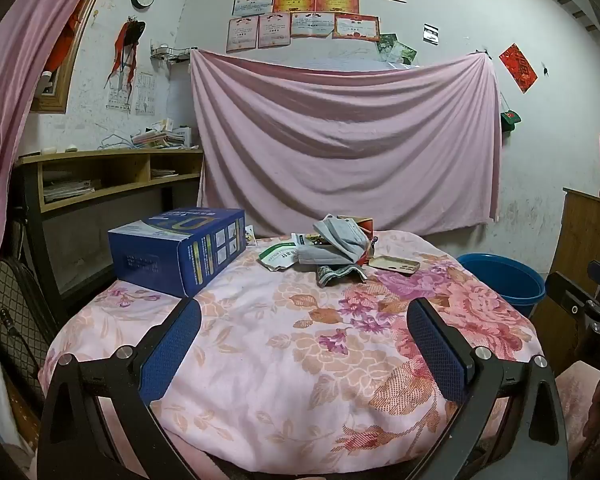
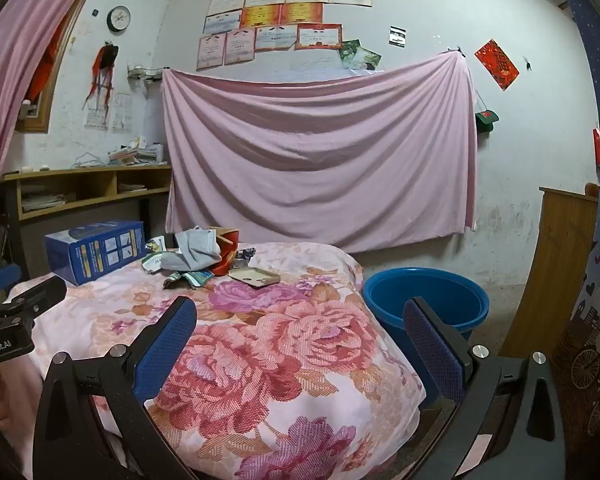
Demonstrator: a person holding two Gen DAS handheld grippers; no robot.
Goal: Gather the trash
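Item: trash pile point(image 1: 332, 246) of crumpled grey paper, wrappers and a red carton, on the far part of the floral-covered worktop point(image 1: 284, 344). Landmark: blue box point(image 1: 180, 250). Pile lies right of the box, close but apart; a flat tan packet point(image 1: 394, 263) sits just right of the pile. Blue basin point(image 2: 426, 300) on the floor, far right of the box. Left gripper point(image 1: 304, 340) and right gripper point(image 2: 300, 338): jaws fully spread, holding nothing, short of the pile

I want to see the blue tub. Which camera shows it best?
The right wrist view: the round blue plastic tub shows its whole rim beside the bed. The left wrist view catches only part, at the bed's edge.
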